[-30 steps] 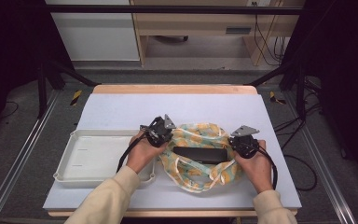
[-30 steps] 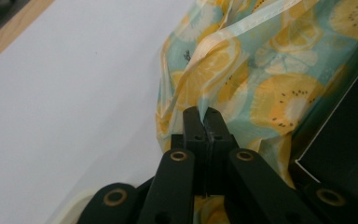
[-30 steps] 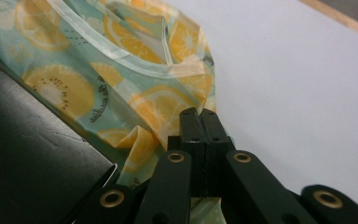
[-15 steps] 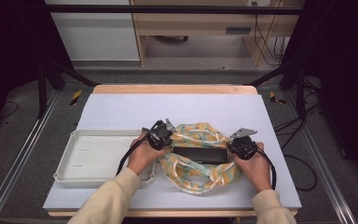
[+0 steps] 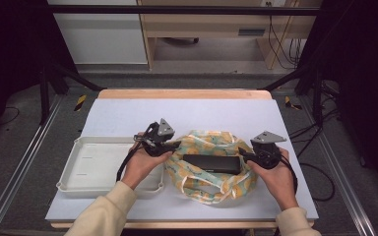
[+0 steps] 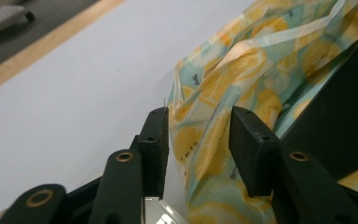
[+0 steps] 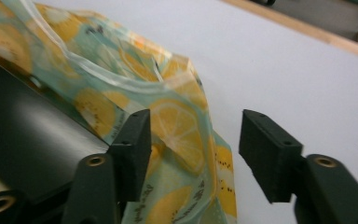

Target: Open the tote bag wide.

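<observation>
While both grippers work the cloth, status is as follows.
Cloth: lemon-print cloth lies spread and rumpled on the table, centre-near, right of the tray.
Box: black box rests on the middle of the cloth, uncovered.
Left gripper: left gripper sits at the cloth's left edge, jaws narrowly apart, a fold between them, not clamped.
Right gripper: right gripper sits at the right edge, jaws wider, fabric by its left finger only.
Done: box placed on cloth.
Left: judged, edges not yet lifted over the box; wrapping barely begun.
</observation>
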Demonstrator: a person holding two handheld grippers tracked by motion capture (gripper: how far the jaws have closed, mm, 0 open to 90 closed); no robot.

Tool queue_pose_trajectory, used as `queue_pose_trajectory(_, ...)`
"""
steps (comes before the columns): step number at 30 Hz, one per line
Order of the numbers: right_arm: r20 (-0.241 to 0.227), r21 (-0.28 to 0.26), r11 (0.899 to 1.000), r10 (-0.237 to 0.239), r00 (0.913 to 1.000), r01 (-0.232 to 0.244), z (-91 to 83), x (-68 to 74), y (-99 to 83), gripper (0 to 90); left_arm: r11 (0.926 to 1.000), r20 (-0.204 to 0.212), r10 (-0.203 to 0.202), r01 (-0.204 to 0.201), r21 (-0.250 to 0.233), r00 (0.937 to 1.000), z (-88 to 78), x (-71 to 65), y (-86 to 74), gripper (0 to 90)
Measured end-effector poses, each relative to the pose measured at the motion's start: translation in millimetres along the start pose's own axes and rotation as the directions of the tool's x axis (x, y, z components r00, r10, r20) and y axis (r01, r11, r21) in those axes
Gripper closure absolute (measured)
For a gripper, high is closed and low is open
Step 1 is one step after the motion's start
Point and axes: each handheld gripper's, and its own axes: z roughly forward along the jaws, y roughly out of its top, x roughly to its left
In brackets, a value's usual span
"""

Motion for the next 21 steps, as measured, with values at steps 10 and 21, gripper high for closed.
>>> queue_pose_trajectory(10, -0.053, -0.072, 0.995, -0.079, 0.9954, 0.076, -51.8, 40.6, 10.7, 37.8, 0.9921, 0.066, 0.084, -0.078, -0.098, 0.9943, -51.6, -26.3, 3.6, 52.3)
queue_pose_trajectory(21, -0.214, -0.043, 0.988, -0.155, 0.9644, 0.149, -45.8, 95.4, 4.2, 35.0, 0.9927, 0.106, 0.119, -0.117, -0.031, 0.9872, -26.9, -46.8, -2.7, 46.1)
